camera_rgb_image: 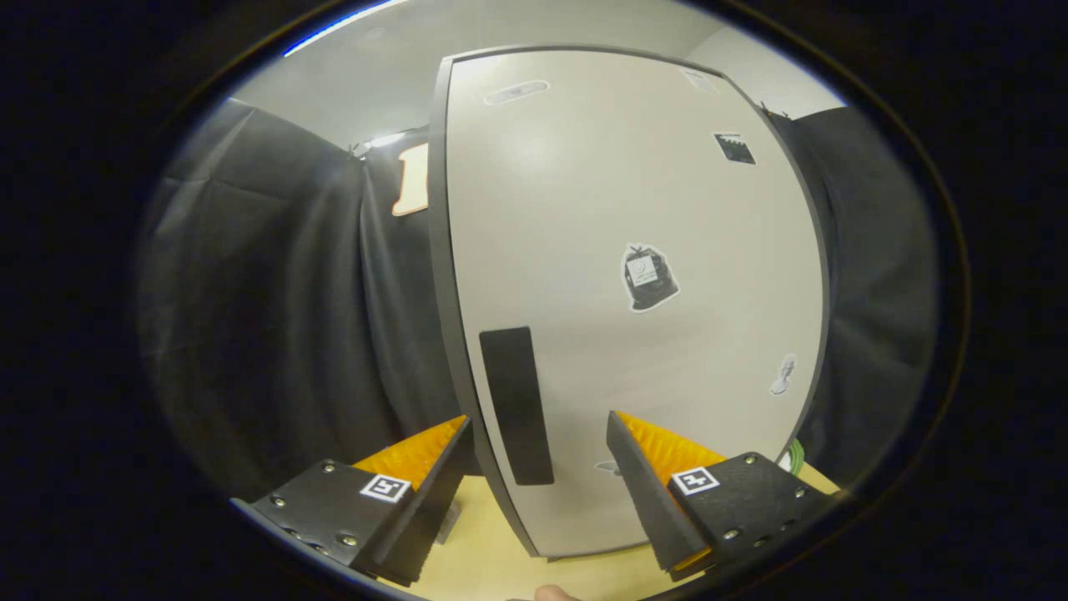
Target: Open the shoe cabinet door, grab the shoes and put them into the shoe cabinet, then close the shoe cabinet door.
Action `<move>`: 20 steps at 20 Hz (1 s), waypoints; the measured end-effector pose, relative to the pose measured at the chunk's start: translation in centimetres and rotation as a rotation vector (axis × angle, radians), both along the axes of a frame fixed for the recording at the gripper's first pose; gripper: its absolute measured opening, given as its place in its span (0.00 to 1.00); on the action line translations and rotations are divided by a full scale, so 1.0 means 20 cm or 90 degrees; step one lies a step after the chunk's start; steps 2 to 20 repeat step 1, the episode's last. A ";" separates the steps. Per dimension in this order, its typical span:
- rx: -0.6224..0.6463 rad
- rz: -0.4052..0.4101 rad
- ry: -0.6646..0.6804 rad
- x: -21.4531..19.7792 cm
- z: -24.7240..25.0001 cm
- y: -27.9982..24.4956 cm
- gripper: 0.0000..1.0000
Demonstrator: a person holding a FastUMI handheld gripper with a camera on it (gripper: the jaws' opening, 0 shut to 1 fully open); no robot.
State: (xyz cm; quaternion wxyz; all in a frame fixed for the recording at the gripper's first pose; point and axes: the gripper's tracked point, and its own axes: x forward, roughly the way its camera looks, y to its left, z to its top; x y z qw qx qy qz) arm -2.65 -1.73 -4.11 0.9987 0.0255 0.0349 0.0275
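Shoe cabinet door (634, 292) shut, standing on desk (492, 559) just ahead of gripper (538, 451), fingers spread wide apart w/ nothing held, dark handle strip (516, 405) btwn them near door's left edge, stickers on panel.

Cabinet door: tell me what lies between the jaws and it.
In the gripper view, the open gripper faces the closed cabinet door. The door's dark handle strip stands just ahead, between the jaws; below is bare wooden floor.
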 end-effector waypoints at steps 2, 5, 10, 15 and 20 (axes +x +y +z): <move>0.001 -0.002 -0.007 -0.01 0.03 -0.01 0.98; 0.001 -0.002 -0.007 -0.01 0.03 -0.01 0.98; 0.001 -0.002 -0.007 -0.01 0.03 -0.01 0.98; 0.001 -0.002 -0.007 -0.01 0.03 -0.01 0.98; 0.001 -0.002 -0.007 -0.01 0.03 -0.01 0.98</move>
